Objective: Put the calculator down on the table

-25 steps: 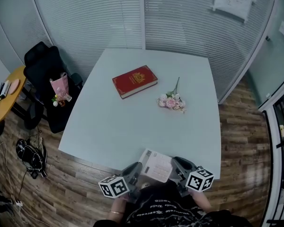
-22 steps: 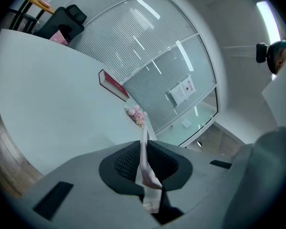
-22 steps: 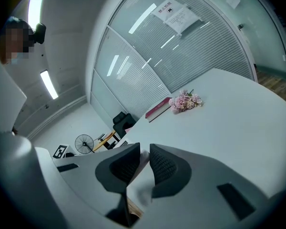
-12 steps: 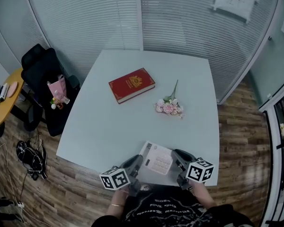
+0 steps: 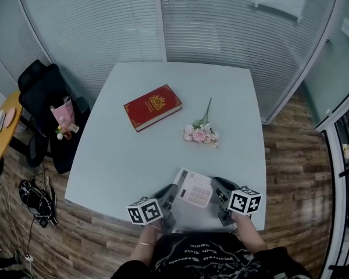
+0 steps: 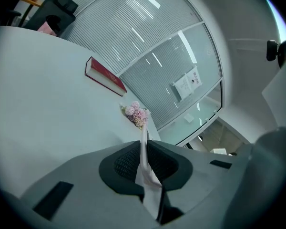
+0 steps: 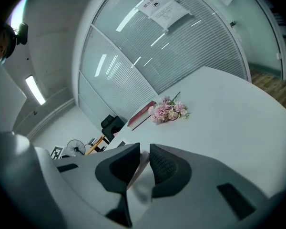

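The white table was wide and mostly bare, and the red book lay well apart at the far side, so space was not the problem. The calculator hung over the near edge of the table, held only by 2 thin sides: the left gripper and the right gripper were each pinched narrow on 1 side of it. I judged that if 1 claw released first, the calculator could swing and fall, perhaps off the edge. The small flowers lay near ahead and could be pushed.
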{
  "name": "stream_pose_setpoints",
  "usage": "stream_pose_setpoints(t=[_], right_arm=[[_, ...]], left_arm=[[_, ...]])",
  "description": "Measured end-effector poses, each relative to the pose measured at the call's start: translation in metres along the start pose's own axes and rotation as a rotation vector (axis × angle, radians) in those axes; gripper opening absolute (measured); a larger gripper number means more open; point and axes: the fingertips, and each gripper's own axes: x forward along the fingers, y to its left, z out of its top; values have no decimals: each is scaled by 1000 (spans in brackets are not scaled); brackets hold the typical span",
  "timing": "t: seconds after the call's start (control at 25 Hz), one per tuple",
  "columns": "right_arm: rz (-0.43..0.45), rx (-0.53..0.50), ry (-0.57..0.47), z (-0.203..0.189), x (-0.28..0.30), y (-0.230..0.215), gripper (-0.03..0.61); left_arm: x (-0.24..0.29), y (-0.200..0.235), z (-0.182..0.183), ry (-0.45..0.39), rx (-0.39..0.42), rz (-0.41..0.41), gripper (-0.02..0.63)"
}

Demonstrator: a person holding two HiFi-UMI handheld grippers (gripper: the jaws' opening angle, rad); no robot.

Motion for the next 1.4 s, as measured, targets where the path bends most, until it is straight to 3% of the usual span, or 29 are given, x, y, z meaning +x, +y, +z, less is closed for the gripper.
stream_pose_setpoints(t=[0.92, 1.4], right_arm=[[-159, 142, -60, 48, -3, -118, 72], [-231, 184, -59, 49, -10, -161, 72]], left_arm=[[143, -9, -1, 170, 51, 12, 57], [193, -11, -9, 262, 108, 12, 63]])
